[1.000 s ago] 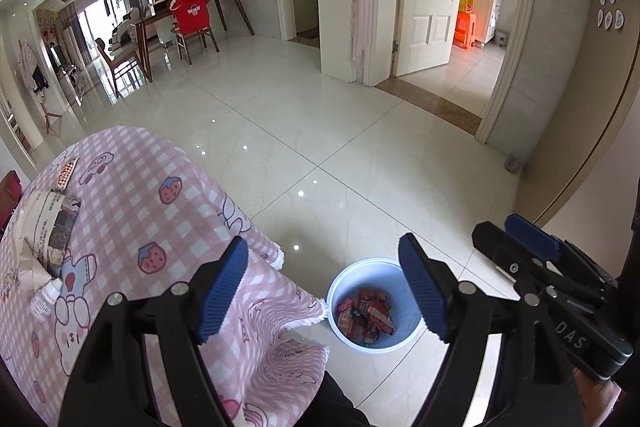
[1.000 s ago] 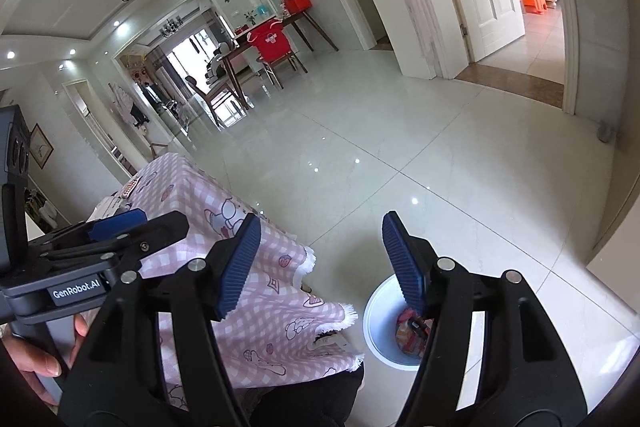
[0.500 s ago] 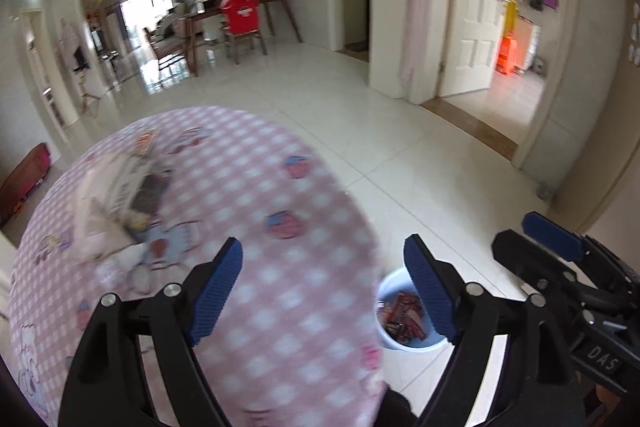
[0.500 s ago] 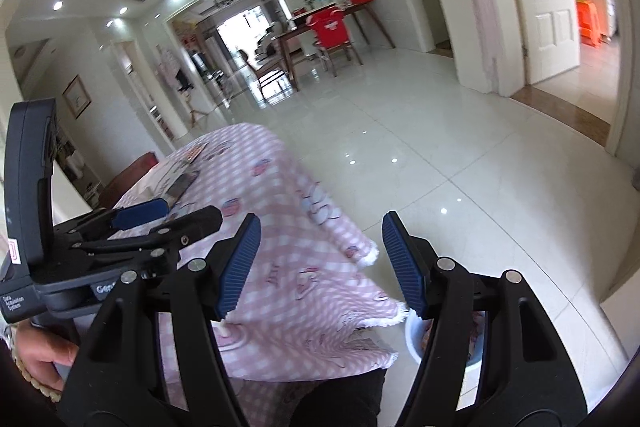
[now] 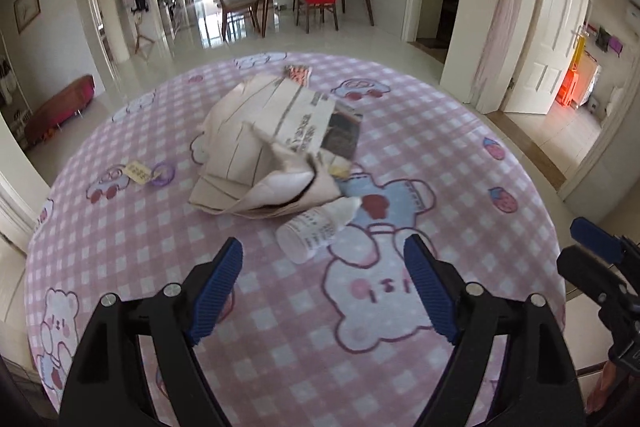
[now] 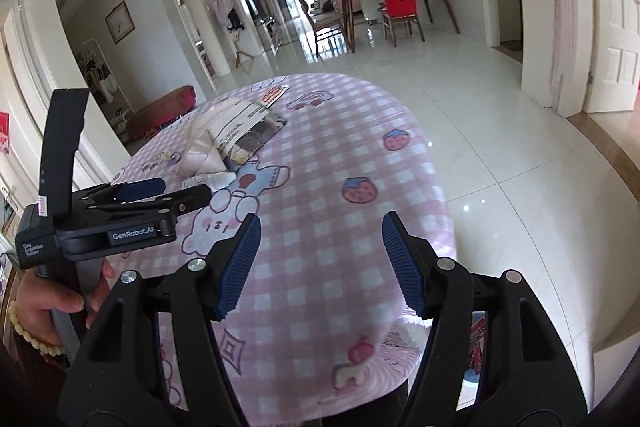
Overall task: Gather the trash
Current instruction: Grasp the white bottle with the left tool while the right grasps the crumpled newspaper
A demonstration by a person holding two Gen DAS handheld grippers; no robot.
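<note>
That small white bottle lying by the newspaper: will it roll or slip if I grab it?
The small white bottle lies on its side and looks round, so a nudge would likely roll it. It looks like smooth plastic, probably light and slippery. The soft checked tablecloth may slow it.

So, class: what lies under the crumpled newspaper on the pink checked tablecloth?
Under the crumpled newspaper only the pink checked tablecloth shows around its edges. A small white plastic bottle lies beside it, not underneath. Anything beneath the folds is covered and cannot be seen.

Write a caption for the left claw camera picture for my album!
Open left claw above a pink checked tablecloth, facing a small white bottle and crumpled newspaper.
</note>
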